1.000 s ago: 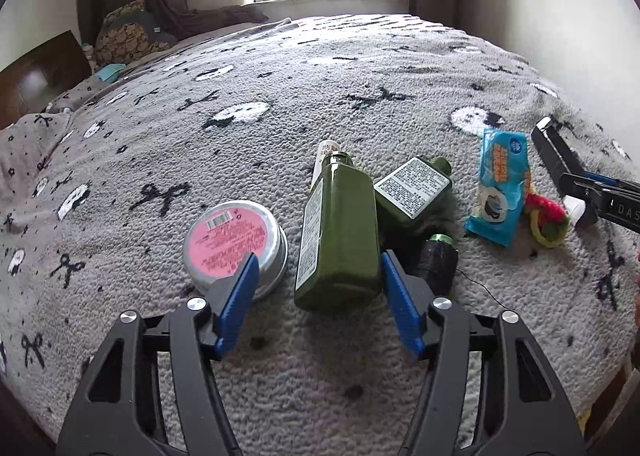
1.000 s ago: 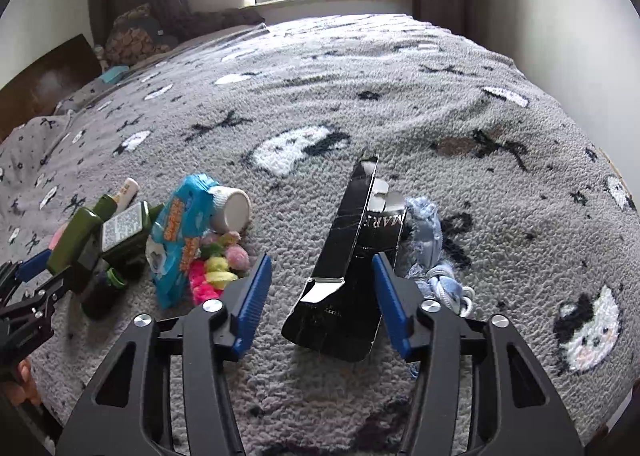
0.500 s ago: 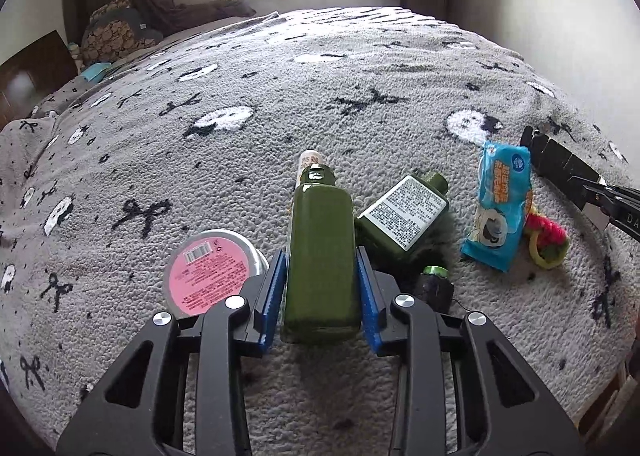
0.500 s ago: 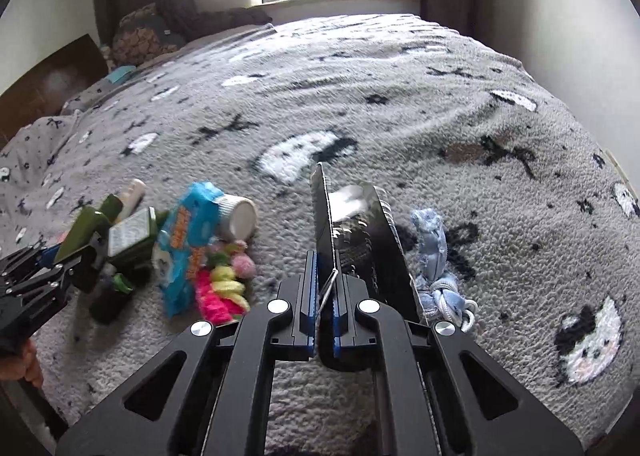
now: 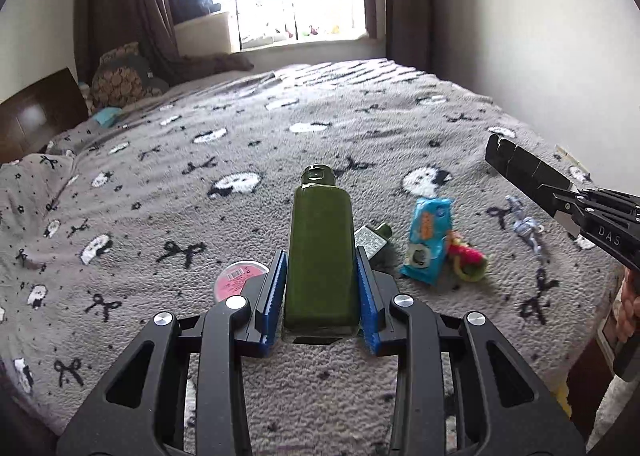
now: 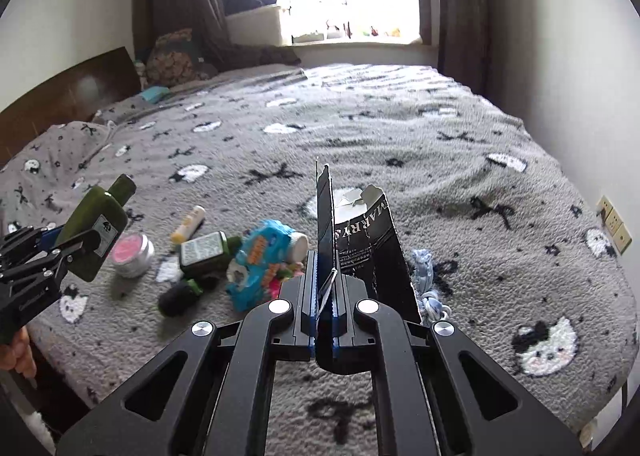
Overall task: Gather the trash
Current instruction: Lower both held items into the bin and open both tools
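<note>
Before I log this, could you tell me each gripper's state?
Left gripper: closed on the green bottle.
Right gripper: closed on the black carton.

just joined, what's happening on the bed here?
A person with a handheld gripper in each hand is clearing trash off the bed. The left gripper is shut on a tall green bottle, held above the blanket. The right gripper is shut on a torn black carton. A smaller green bottle, blue wrapper and pink tin lie on the bed.
</note>
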### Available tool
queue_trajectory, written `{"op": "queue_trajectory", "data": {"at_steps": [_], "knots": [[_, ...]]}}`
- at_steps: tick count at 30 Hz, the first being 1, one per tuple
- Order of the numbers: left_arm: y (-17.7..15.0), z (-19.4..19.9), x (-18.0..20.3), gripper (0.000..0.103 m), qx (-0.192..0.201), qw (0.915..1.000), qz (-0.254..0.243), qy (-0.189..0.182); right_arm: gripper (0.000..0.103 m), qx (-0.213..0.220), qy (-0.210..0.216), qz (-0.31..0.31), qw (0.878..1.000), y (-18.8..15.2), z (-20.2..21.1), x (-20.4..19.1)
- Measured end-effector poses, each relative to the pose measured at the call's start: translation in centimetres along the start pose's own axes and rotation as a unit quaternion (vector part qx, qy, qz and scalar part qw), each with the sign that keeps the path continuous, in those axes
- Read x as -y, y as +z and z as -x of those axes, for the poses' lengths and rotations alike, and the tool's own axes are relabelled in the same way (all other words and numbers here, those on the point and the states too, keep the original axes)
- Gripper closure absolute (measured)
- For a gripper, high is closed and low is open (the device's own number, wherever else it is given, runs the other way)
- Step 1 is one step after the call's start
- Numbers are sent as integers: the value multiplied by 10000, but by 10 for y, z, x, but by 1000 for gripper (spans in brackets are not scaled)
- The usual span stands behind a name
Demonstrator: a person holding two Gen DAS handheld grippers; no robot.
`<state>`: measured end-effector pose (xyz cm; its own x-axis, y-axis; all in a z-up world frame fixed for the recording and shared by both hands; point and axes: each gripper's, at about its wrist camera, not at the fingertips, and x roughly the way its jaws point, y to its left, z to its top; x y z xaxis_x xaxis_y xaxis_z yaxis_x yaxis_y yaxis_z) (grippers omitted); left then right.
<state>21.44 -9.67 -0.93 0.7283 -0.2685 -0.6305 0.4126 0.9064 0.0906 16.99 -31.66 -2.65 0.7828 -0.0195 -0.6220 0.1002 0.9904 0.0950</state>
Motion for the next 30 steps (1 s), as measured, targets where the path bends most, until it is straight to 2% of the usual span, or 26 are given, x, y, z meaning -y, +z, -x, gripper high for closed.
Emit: {"op": "queue_trajectory", "data": {"at_steps": [10, 16, 23, 30], "knots": [[-28, 82, 10, 71, 587, 9981, -145, -83, 97, 725, 506, 392, 9953, -29, 94, -23], [-60, 121, 21, 71, 774, 9964, -295, -151, 97, 870, 773, 635, 9912, -62, 132, -33], [-111, 146, 36, 72, 693, 9964, -387, -299, 97, 784, 1038, 634, 9895, -101, 151, -37], [-168, 144, 45, 74, 229, 9979, -276, -546, 97, 314, 1377, 550, 9884, -150, 149, -41]]}}
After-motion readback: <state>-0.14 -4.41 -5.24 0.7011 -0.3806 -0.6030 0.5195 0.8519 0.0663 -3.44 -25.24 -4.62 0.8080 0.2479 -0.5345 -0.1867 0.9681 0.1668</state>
